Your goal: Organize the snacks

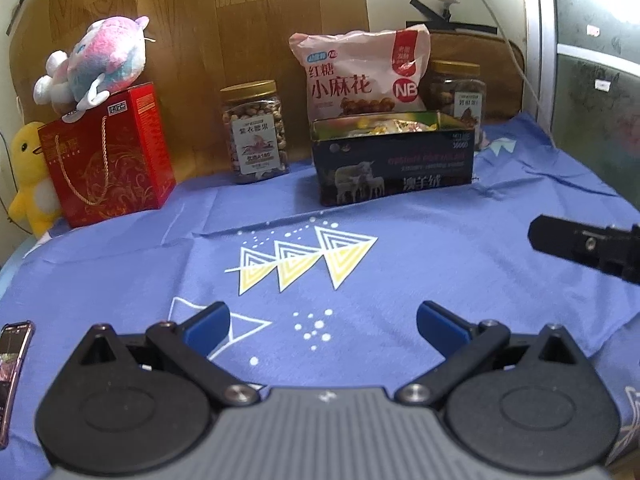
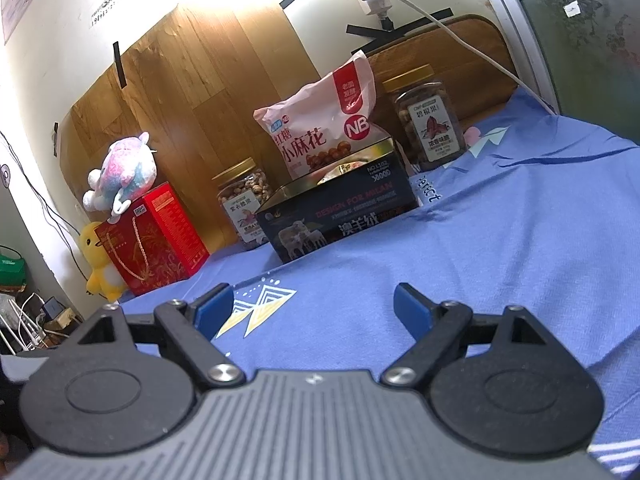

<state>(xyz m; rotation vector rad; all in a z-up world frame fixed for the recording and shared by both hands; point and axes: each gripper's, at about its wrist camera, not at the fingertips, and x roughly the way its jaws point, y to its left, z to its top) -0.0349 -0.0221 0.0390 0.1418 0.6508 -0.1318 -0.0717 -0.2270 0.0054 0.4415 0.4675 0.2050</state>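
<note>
Hovering over a blue patterned cloth [image 1: 400,256], two handheld grippers face a row of snacks along the far edge, against a wood-look wall panel [image 1: 240,20]. Both stand with jaws spread wide and nothing between the blue pads: the left gripper [image 1: 323,322] and the right gripper [image 2: 313,307] are each empty.

From the left gripper's own view, a dark open box [image 1: 394,164] holding small wrapped sweets lies at about 12 to 1 o'clock, well apart from it across bare cloth. A pink snack bag [image 1: 360,72] stands upright just behind the box. One nut jar [image 1: 256,132] stands at 11 o'clock, left of the box; a second nut jar [image 1: 458,88] sits behind the box's right end at 1 o'clock. A red gift box [image 1: 116,156] with a plush toy [image 1: 96,64] on top is at 10 o'clock, a yellow plush duck [image 1: 30,176] beside it. A phone [image 1: 14,364] lies at the near left edge.

From the right gripper's view the dark box lies at 12 o'clock, its long side running across, turned slightly. Neither gripper looks clearly nearer. Likely the reach goes straight ahead; which snack comes first cannot be told.
</note>
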